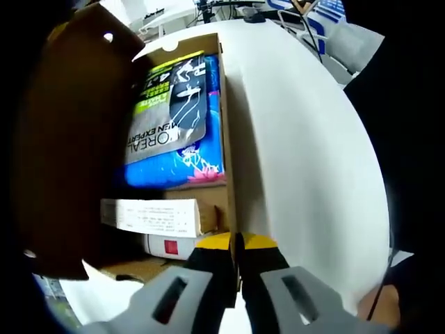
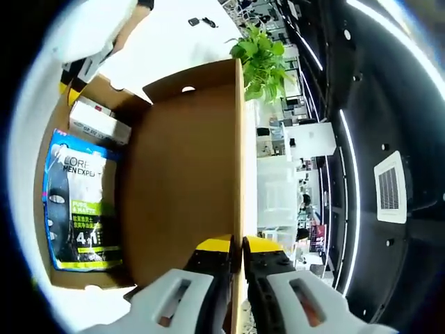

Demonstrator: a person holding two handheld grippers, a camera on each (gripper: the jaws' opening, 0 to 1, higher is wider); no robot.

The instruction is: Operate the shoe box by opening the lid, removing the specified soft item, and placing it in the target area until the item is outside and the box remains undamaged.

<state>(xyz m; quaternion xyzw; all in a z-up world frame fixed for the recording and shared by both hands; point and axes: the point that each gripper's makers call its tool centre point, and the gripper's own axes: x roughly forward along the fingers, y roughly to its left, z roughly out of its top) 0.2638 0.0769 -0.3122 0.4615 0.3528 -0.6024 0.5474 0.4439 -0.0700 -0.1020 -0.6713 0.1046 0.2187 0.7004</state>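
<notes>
An open cardboard shoe box lies on a white round table. Its brown lid stands raised on the left. Inside, a grey and green L'Oreal pouch rests on a soft blue flowered pack. My left gripper is shut on the box's near side wall. In the right gripper view, my right gripper is shut on the free edge of the lid, held upright. The pouch lies below it, and the left gripper shows at the box's far corner.
A small white carton and a white box with a red label fill the box's near end. A potted plant stands beyond the lid. Small dark items lie far off on the table. A white sleeve follows the left gripper.
</notes>
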